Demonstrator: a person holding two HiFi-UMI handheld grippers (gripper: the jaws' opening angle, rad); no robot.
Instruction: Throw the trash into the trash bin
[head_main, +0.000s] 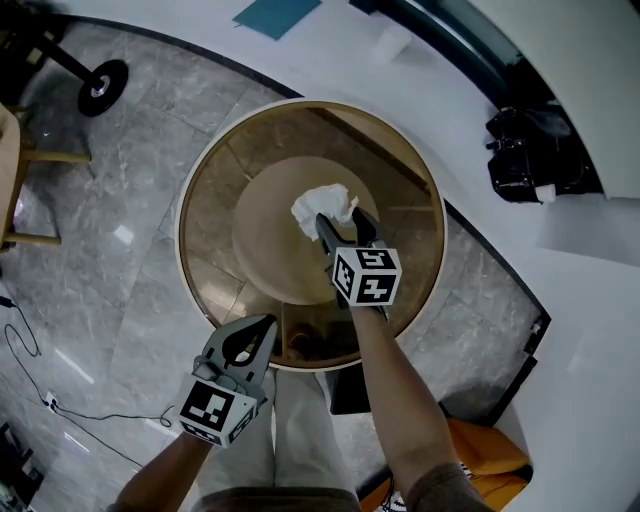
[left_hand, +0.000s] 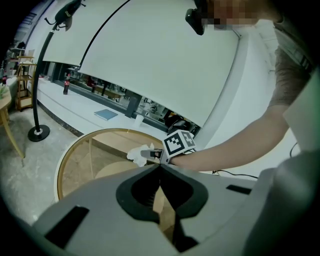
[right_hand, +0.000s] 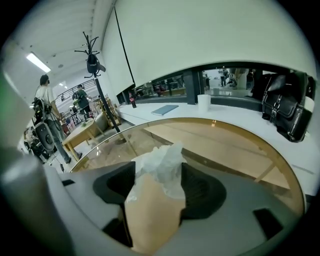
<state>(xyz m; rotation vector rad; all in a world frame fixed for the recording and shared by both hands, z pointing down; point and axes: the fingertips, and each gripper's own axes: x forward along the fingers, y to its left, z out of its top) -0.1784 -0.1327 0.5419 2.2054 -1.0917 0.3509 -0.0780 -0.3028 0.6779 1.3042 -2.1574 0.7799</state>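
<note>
A crumpled white tissue (head_main: 322, 207) lies near the middle of a round glass table with a gold rim (head_main: 200, 190). My right gripper (head_main: 340, 222) reaches over the table with its jaws wide apart on either side of the tissue (right_hand: 160, 162), and the pads do not visibly press on it. The left gripper view shows that gripper (left_hand: 150, 154) at the tissue (left_hand: 136, 154). My left gripper (head_main: 268, 322) hangs at the table's near edge, jaws together with nothing between them (left_hand: 160, 166).
A black bag (head_main: 530, 150) sits on the white ledge behind the table, with a blue book (head_main: 275, 15) and a white cup (right_hand: 203, 102) further along. A coat stand base (head_main: 103, 85) and wooden furniture (head_main: 15, 180) are on the left. A cable (head_main: 30, 370) crosses the floor.
</note>
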